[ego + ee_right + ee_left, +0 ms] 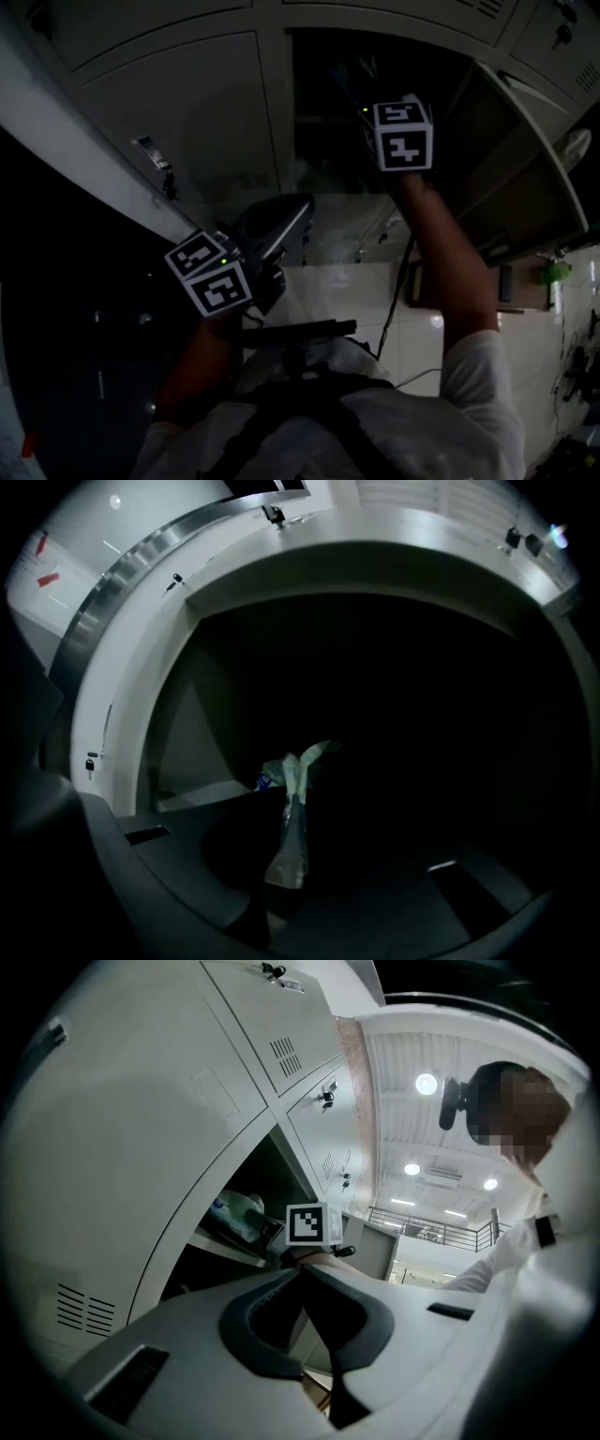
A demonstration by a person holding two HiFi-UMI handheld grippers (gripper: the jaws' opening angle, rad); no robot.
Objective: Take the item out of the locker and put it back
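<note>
Fingers (194,866), right gripper (286,876): pinching plastic bag (292,827) | left gripper (302,1271): together, empty

Closed left tool (302,1272) before open locker (258,1162)

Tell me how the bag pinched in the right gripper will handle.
Likely floppy: the plastic bag bunches into a thin twisted strip between the right gripper's fingers. Probably light: a small pinch seems to carry it.

Wore white short-slv shirt (469,403), blk harness straps (309,405). Left gripper (302,1267) & right gripper (292,791) had grey shells, b&w marker cubes (403,136).
</note>
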